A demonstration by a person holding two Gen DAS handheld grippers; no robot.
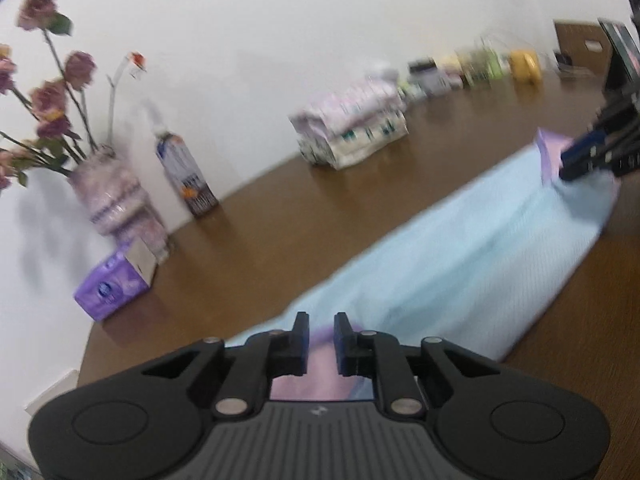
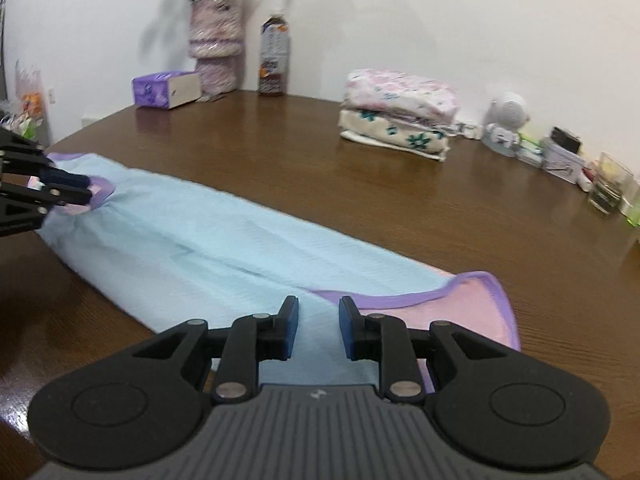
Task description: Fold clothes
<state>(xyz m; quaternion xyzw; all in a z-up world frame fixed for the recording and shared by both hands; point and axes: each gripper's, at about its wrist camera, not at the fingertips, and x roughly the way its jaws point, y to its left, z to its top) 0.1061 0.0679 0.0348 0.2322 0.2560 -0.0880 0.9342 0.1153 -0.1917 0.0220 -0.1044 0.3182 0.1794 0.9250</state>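
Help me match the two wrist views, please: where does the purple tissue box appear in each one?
Left wrist view: the purple tissue box lies at lower left, on the table's edge below the flower vase.
Right wrist view: the purple tissue box sits upper left of centre, just left of the flower vase.
Shared landmark: the stack of folded floral clothes by the wall.

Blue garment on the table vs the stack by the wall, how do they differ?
The light blue garment lies as one long strip with lilac trim across the brown table; the stack of folded clothes is compact and layered. The garment is plain; the stack is floral. A gripper is at each end of the garment; none is near the stack. Both rest on the table.
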